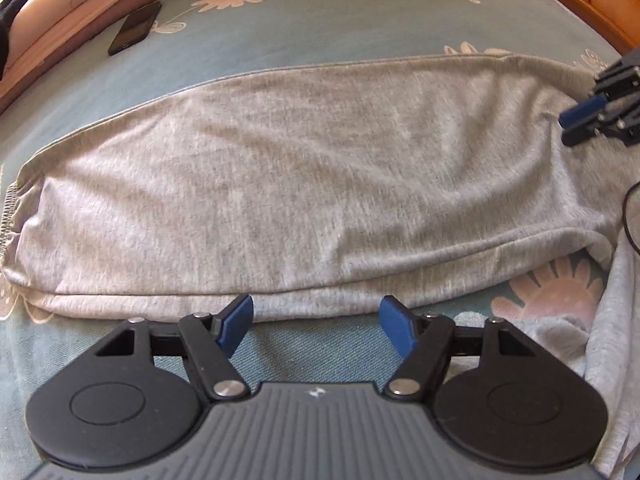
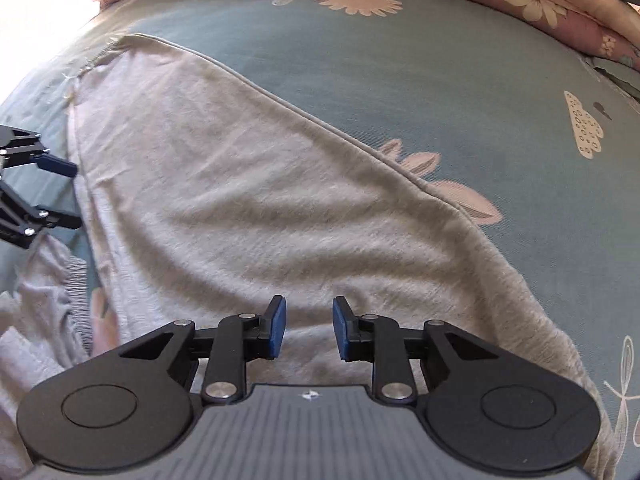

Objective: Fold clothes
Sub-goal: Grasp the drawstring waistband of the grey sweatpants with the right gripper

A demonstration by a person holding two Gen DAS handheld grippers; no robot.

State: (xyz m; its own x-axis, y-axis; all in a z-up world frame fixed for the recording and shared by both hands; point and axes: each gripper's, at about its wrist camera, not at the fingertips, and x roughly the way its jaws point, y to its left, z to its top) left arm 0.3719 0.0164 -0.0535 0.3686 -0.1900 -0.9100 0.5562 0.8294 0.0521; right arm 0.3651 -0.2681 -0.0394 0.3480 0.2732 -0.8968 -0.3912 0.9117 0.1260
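The left gripper (image 1: 316, 322) has its jaws spread wide with nothing between them, just short of the near edge of the grey garment (image 1: 304, 192). The right gripper (image 2: 309, 328) hangs over the same cloth, jaws narrowly parted and holding nothing. Beyond both, the garment lies across the floral bed sheet (image 2: 440, 72), a dark phone (image 1: 135, 28) farther off.

Garment (image 1: 304, 168): grey knit cloth, matt. Bedsheet (image 1: 360, 28): woven cloth, matt. Claws: matt black plastic, blue pads (image 2: 277, 328). Phone (image 1: 135, 27): glossy.
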